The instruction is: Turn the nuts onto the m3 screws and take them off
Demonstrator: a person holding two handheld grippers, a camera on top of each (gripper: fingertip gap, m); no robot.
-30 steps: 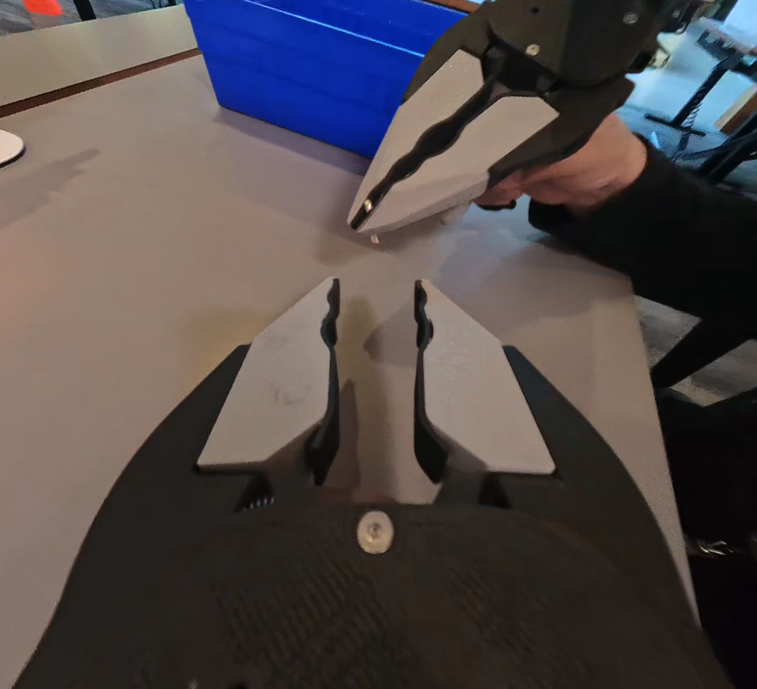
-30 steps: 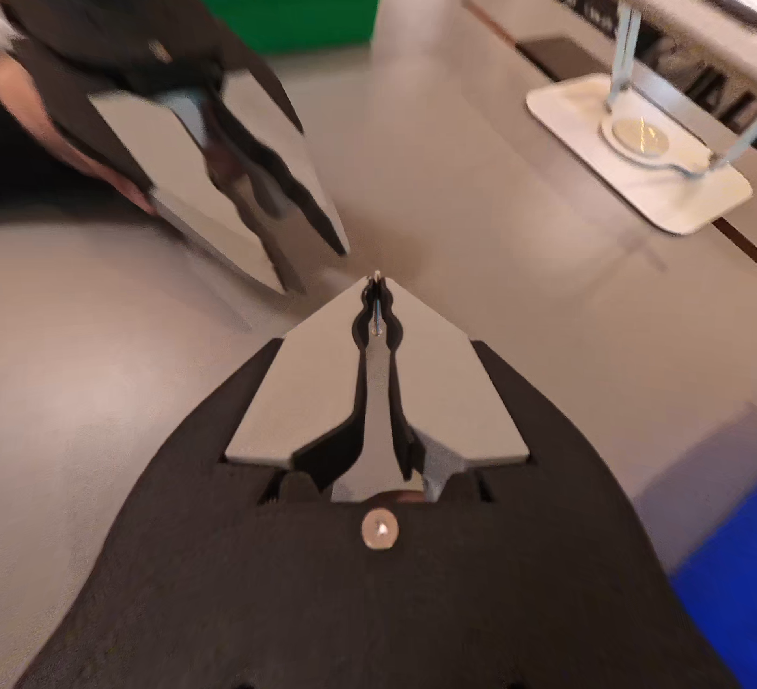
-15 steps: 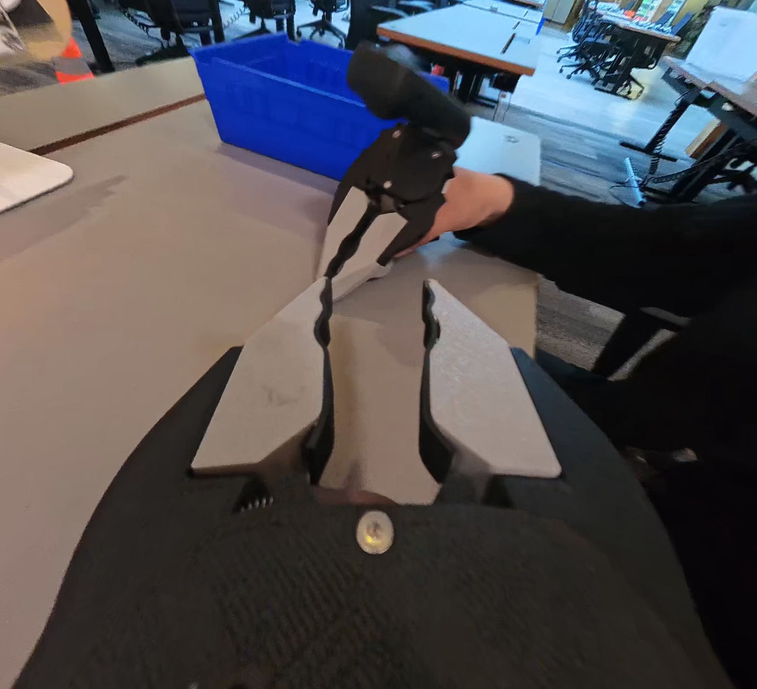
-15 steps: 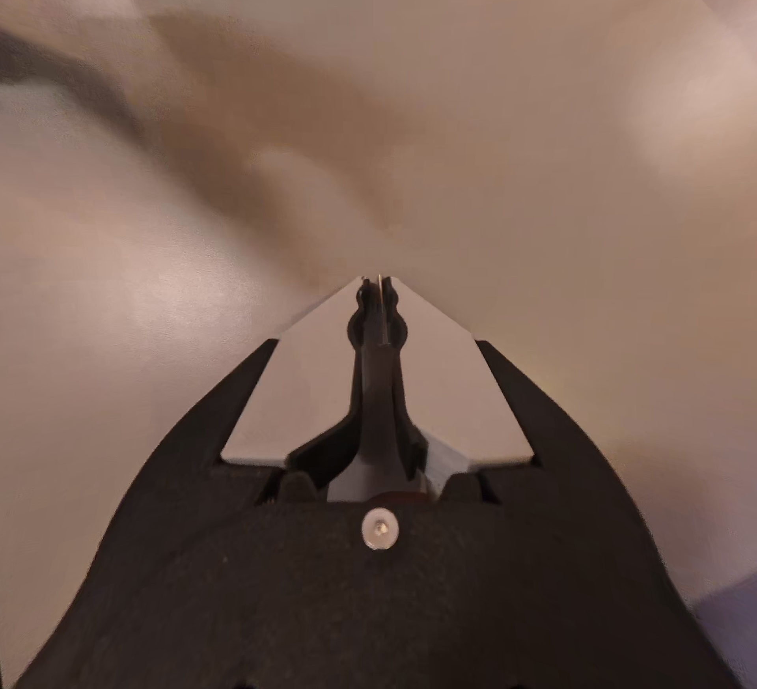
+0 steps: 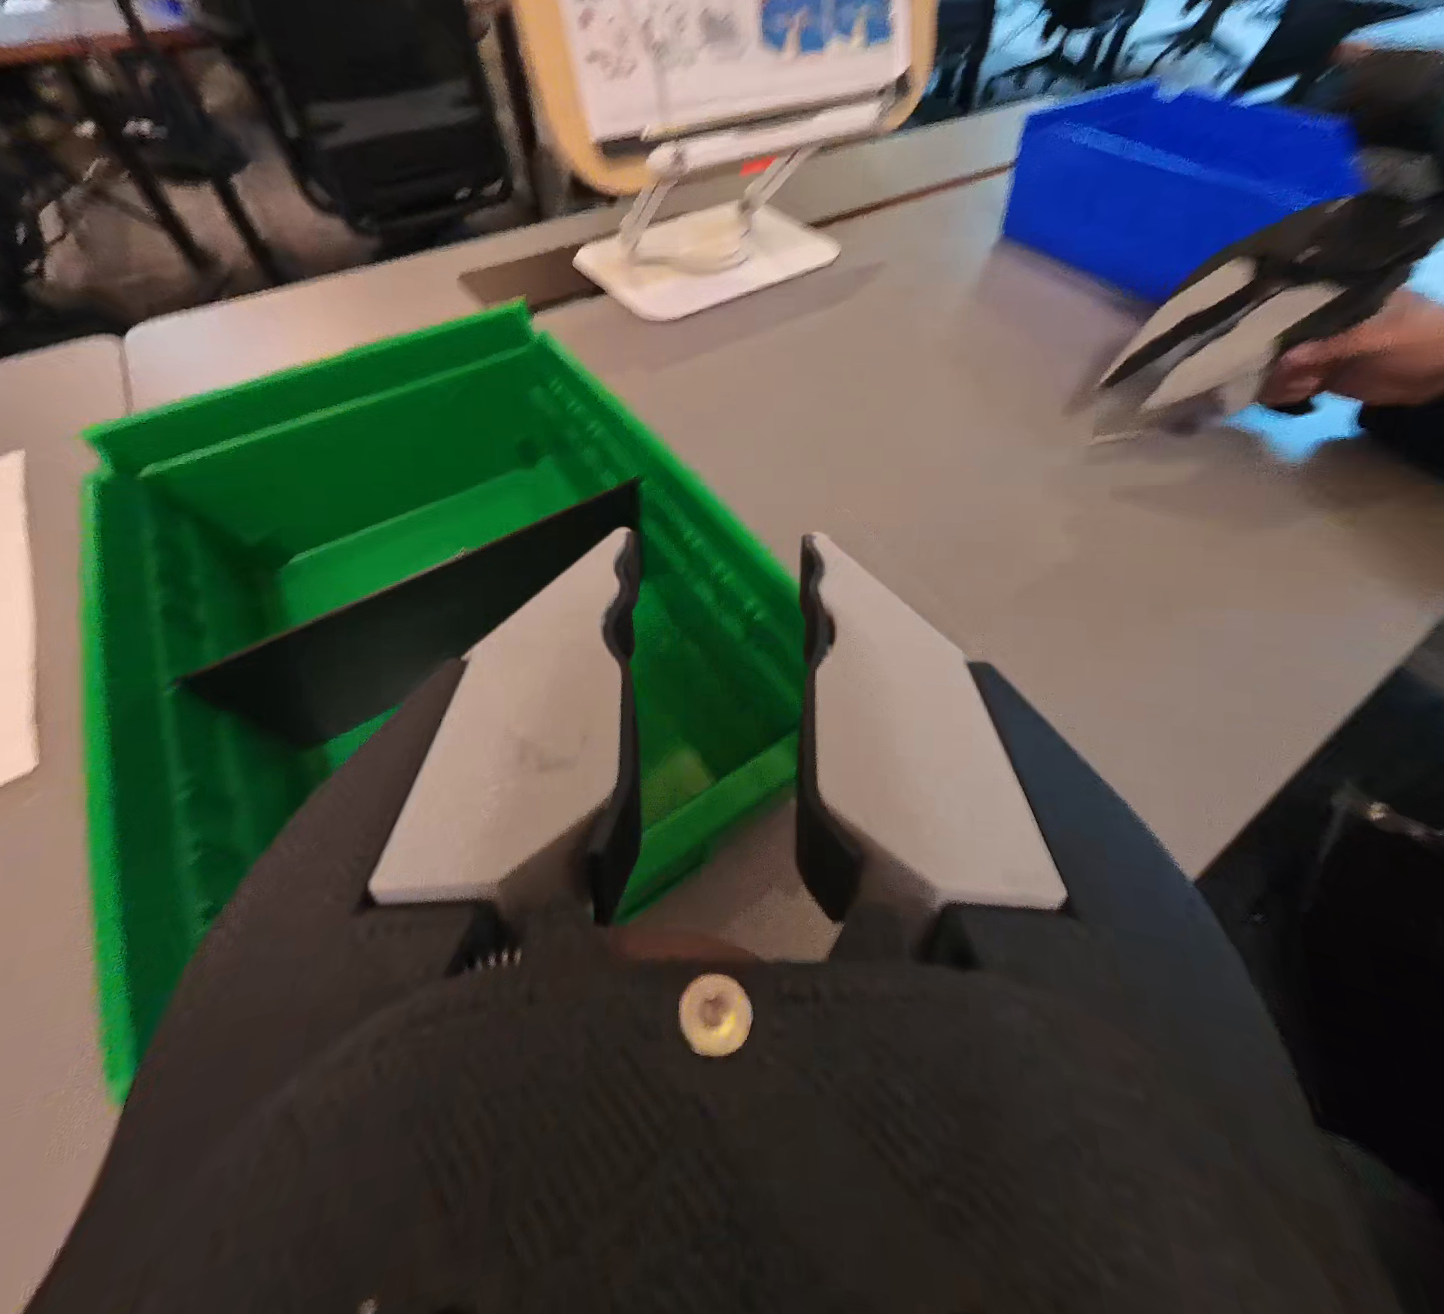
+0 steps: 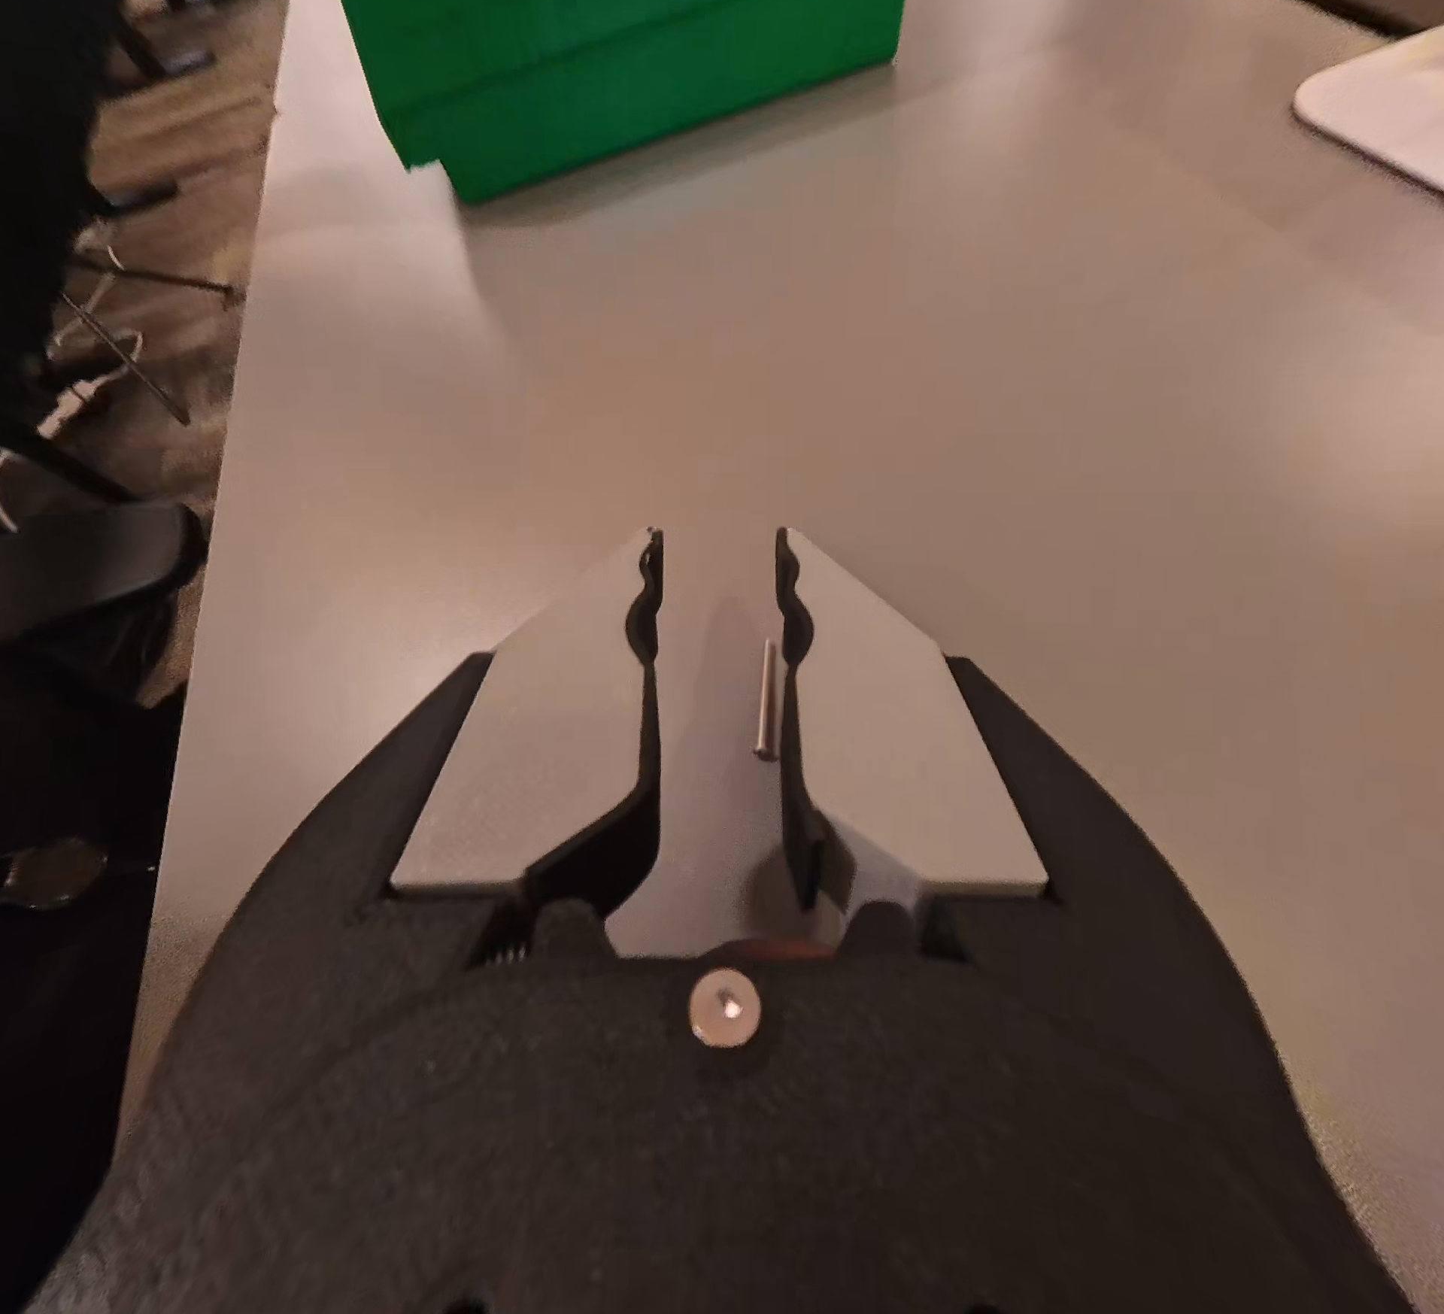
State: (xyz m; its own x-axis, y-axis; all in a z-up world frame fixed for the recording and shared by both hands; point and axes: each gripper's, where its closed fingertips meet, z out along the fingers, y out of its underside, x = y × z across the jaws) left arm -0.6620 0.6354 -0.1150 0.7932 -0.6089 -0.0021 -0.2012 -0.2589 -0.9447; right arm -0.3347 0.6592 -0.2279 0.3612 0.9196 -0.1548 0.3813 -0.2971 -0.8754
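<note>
I am seeing the screw (image 6: 765, 698) lying on the grey tabletop (image 6: 977, 378), inside the gap of my right gripper (image 6: 719, 534) and close against the inner edge of its finger on the 3 o'clock side; I cannot tell whether it is touching that finger. The screw's head is pointing back toward the camera. The right gripper's fingers are standing spread, pinching nothing. No nut is showing on the screw as far as I can make out.

At 12 o'clock from that gripper, well apart, a green bin (image 6: 625, 18) is sitting on the tabletop near its 9 o'clock edge.

My left gripper (image 5: 715, 542) is hovering over the near end of the same green bin (image 5: 133, 651), fingers wide apart and holding nothing. A black divider (image 5: 406, 620) is crossing the bin's inside. What is lying in the bin's near compartment is too blurred to tell.

In the left wrist view, the right gripper (image 5: 1094, 409) is showing at 2 o'clock, blurred, tips low over the tabletop, with a hand (image 5: 1360, 362) gripping it. Behind it, a blue bin (image 5: 1172, 182) is sitting. At 12 o'clock a framed sheet on a white stand (image 5: 707, 260) is standing.
</note>
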